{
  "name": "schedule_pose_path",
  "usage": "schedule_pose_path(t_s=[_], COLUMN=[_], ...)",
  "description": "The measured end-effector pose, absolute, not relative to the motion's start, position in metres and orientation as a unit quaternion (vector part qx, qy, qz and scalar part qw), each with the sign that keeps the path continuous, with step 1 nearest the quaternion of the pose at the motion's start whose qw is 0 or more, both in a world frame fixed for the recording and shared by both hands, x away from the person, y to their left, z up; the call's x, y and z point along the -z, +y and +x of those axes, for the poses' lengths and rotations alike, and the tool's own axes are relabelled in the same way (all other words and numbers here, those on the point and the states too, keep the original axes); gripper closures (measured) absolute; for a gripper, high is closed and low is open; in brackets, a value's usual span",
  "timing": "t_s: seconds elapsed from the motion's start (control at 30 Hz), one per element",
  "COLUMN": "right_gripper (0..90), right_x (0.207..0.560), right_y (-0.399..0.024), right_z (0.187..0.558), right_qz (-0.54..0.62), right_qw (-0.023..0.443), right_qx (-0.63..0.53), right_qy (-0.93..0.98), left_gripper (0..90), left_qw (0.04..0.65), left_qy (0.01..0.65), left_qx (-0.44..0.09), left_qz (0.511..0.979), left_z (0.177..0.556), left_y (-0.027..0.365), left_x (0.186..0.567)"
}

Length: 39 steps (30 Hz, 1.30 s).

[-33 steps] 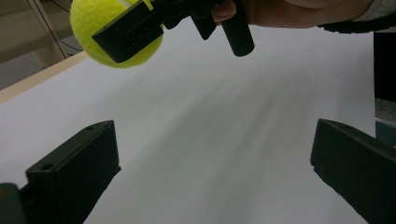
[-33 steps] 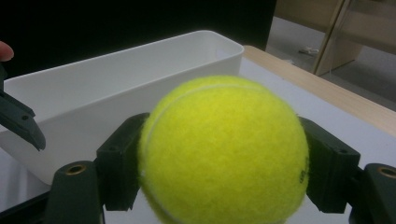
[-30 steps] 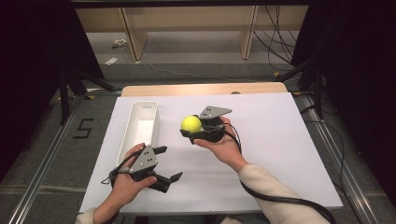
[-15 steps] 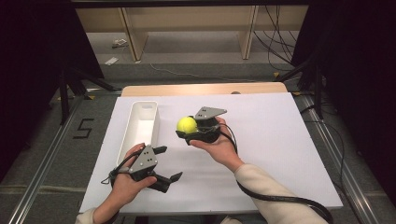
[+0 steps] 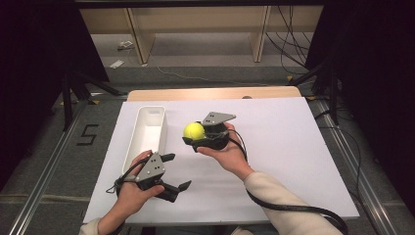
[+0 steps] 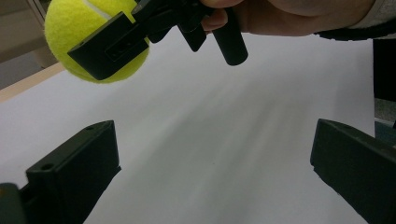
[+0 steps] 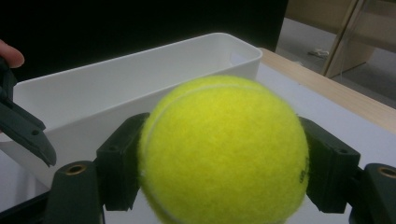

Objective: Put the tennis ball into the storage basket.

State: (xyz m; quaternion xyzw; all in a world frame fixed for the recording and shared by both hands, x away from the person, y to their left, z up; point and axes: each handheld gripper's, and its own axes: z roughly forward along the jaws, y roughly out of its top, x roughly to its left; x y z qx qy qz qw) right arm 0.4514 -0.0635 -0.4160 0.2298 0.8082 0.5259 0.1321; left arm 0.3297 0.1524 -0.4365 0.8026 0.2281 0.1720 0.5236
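A white table [image 5: 293,161] stands on a grey floor, with pale wooden shelving [image 5: 195,29] against the far wall and dark curtains at either side. A long white bin [image 5: 147,134] lies on the table, its length running away from the person. Just to the right of the bin, the right gripper [image 5: 192,135] is held above the table in the person's right hand [image 5: 226,154], its jaws clamped on a yellow tennis ball [image 5: 194,130]. In the right gripper view the tennis ball sits squeezed between the two black jaws, with the bin's long wall close behind. Near the bin's closest end, the left gripper [image 5: 176,171] rests low in the person's left hand [image 5: 134,191], its jaws spread wide apart with nothing between them.
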Motion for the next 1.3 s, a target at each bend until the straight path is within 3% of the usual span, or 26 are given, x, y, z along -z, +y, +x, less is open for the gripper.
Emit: schedule_pose_path(t_s=[1.3], right_gripper=[26.7], right_x=[0.414], right_y=[-0.049], right_z=[0.451], right_qz=[0.218], right_qw=[0.127], right_qx=[-0.532], right_qy=[0.809], left_gripper=[0.7], left_qw=[0.524], left_qy=[0.227], left_qx=[-0.170], left_qz=[0.803], left_z=[0.330], left_y=[0.152], left_x=[0.437])
